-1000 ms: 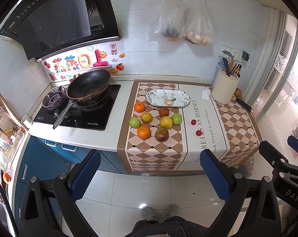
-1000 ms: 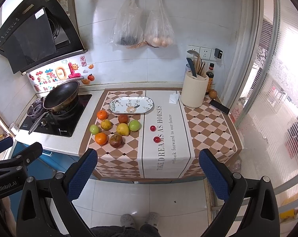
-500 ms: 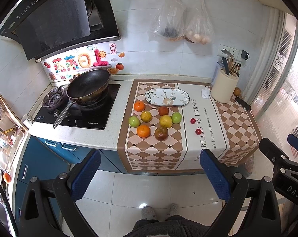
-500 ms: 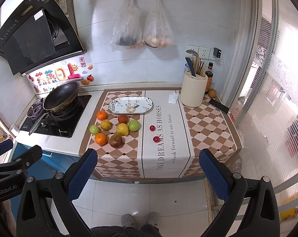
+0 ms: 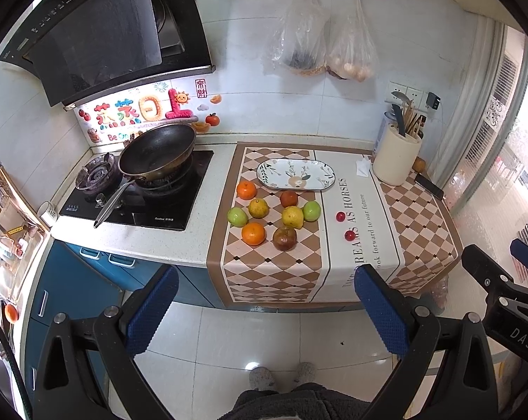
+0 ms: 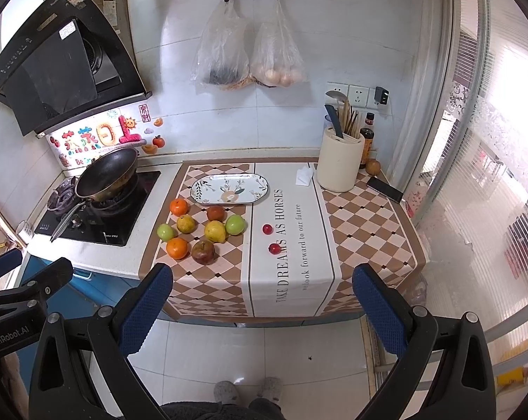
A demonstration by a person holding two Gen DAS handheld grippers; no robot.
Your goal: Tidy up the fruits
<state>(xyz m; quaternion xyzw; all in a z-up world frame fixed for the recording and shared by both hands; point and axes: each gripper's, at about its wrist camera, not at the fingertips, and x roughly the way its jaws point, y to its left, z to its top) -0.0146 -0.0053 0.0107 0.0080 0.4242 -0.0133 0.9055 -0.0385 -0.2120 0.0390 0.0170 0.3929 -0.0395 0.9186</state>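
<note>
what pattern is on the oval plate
White with leaves and a deer motif on the plate; clearest in the right wrist view.

8 fruits (image 5: 273, 215) cluster on the cloth (image 5: 351, 245) at 6 o'clock of the plate (image 5: 295, 174); 2 cherries (image 5: 340, 216) at their 3 o'clock.
</note>
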